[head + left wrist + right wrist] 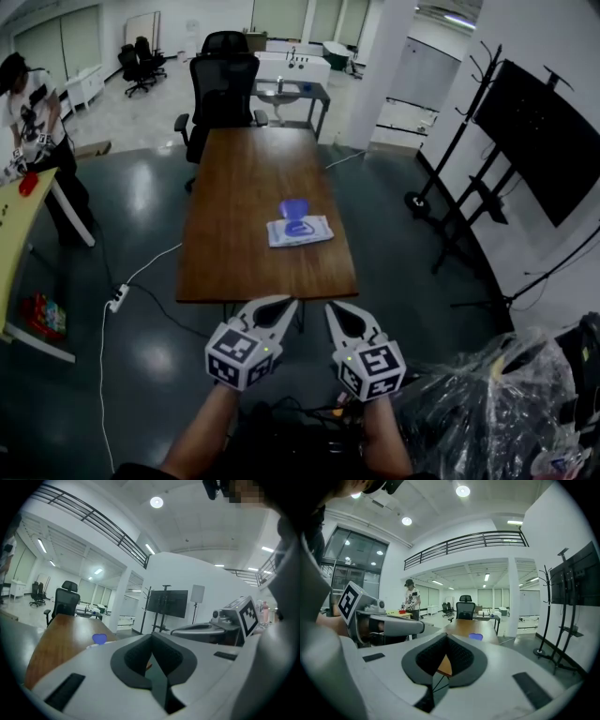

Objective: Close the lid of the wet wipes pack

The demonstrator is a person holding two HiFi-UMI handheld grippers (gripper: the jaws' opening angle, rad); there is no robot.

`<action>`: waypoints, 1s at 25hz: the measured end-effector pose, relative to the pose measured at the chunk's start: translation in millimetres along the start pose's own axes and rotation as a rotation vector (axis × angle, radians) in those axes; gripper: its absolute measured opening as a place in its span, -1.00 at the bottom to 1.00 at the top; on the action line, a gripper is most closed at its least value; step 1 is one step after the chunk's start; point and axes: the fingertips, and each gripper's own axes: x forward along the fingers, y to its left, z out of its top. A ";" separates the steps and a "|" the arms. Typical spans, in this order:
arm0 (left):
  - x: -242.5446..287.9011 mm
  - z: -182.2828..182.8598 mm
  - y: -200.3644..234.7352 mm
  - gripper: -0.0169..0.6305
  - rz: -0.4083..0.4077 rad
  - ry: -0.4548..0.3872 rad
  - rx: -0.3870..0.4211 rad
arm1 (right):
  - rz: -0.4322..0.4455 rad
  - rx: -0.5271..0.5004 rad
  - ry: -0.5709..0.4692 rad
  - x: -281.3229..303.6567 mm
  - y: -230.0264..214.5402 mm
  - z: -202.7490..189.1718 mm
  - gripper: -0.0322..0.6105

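A white wet wipes pack (299, 231) lies on the long brown table (234, 187), right of middle, toward the near end. Its blue lid (297, 210) stands up open; that lid (99, 639) also peeks over the left gripper's body, and the same lid (476, 636) shows in the right gripper view. Both grippers hang in front of the table's near edge, short of the pack. My left gripper (281, 306) is shut with nothing in it. My right gripper (338, 309) is shut and empty too.
A black office chair (221, 89) stands at the table's far end. A person (37, 122) stands at a yellow table (17, 244) on the left. A white cable and power strip (118, 298) lie on the floor. A TV stand (544, 150) and coat racks are on the right, with clear plastic wrap (497, 403) beside me.
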 end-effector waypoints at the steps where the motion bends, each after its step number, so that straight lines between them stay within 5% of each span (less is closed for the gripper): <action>1: 1.7 1.4 6.7 -0.94 0.001 -0.001 -0.005 | -0.001 -0.002 0.003 6.7 0.3 1.4 -0.86; 11: 47.3 -7.4 58.9 -0.94 0.026 0.055 -0.045 | 0.036 0.025 0.033 73.9 -33.5 -2.8 -0.86; 25: 161.5 1.0 138.4 -0.94 0.225 0.146 -0.010 | 0.223 0.046 0.030 173.6 -139.2 6.3 -0.87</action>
